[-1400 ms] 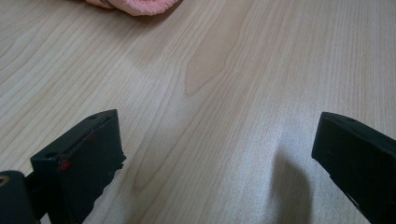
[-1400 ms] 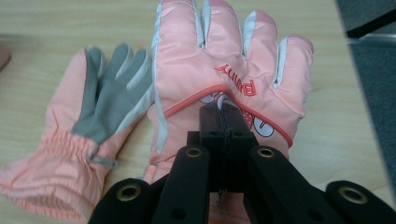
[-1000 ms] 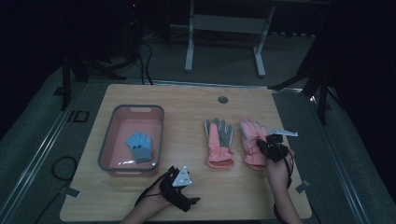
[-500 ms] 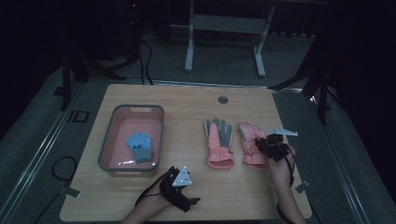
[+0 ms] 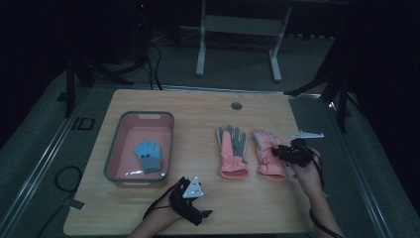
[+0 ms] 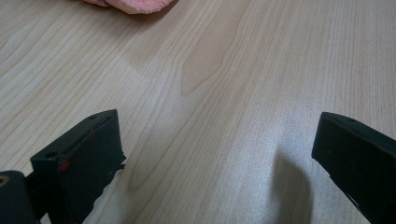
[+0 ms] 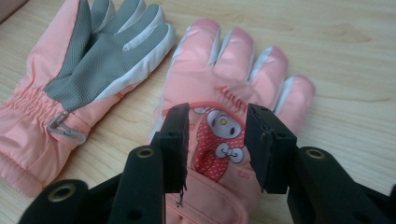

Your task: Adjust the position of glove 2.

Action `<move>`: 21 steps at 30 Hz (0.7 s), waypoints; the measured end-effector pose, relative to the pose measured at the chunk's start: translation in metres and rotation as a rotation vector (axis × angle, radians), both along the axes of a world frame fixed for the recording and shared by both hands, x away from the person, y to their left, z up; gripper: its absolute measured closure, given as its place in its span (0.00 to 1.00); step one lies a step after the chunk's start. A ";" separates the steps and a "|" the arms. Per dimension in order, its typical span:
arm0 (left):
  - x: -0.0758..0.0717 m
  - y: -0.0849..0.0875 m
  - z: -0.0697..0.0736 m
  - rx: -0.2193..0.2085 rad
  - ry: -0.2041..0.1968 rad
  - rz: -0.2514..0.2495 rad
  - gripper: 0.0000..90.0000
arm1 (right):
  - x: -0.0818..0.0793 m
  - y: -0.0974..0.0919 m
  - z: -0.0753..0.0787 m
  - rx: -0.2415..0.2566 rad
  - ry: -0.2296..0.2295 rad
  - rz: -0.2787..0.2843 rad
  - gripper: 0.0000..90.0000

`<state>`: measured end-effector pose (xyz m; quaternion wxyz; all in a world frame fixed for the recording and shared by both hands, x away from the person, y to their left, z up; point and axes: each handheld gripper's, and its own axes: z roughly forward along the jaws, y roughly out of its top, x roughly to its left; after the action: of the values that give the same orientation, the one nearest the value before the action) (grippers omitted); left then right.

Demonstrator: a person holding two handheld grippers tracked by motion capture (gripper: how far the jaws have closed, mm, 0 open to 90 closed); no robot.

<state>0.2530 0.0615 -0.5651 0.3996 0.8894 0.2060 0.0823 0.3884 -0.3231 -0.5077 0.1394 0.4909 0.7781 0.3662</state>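
Pale wooden table (image 5: 198, 208) with a light grain and a small round grommet (image 5: 236, 105) near its far edge stands on grey carpet in a dark room, where a grey metal stand (image 5: 237, 29) and black cables lie behind it. On the table's left side sits a pink rectangular plastic basin with a grey rim (image 5: 119, 148), and a small blue knitted glove (image 5: 148, 155) lies inside it. Right of the centre lie two padded pink winter gloves side by side, fingers pointing away from the person: the left one palm-up with a grey palm (image 5: 232, 151), the right one back-up with a red cartoon patch (image 7: 219, 135). A thin white plastic piece (image 5: 307, 134) rests near the right edge.

The right gripper (image 7: 217, 135) hangs low over the patched glove's back; its jaws have just been opening and now stand partway apart, framing the cartoon patch without pressing on the fabric. The left gripper (image 6: 215, 154), held near the table's front edge just below the basin, has its jaws wide apart above bare wood, with nothing between them.
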 end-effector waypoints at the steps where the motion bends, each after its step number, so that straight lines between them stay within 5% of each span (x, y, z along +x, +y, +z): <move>1: 0.000 0.000 0.000 -0.001 0.001 0.000 0.02 | 0.000 0.000 0.000 0.000 0.000 0.000 0.66; 2: 0.000 0.000 0.000 -0.001 0.001 -0.001 0.02 | 0.004 0.003 -0.011 -0.047 0.017 -0.011 0.65; 7: -0.001 0.000 0.000 0.000 -0.001 -0.002 0.02 | 0.007 0.004 -0.019 -0.070 0.032 -0.025 0.64; 12: -0.001 0.000 0.000 0.002 -0.002 -0.002 0.02 | 0.007 0.005 -0.026 -0.023 0.057 -0.009 0.90; 21: -0.001 0.000 0.000 0.002 -0.001 0.000 0.02 | -0.010 0.016 -0.017 -0.051 -0.024 -0.134 0.99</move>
<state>0.2523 0.0613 -0.5652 0.3989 0.8897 0.2057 0.0831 0.3780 -0.3073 -0.5242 0.1854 0.5339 0.7507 0.3421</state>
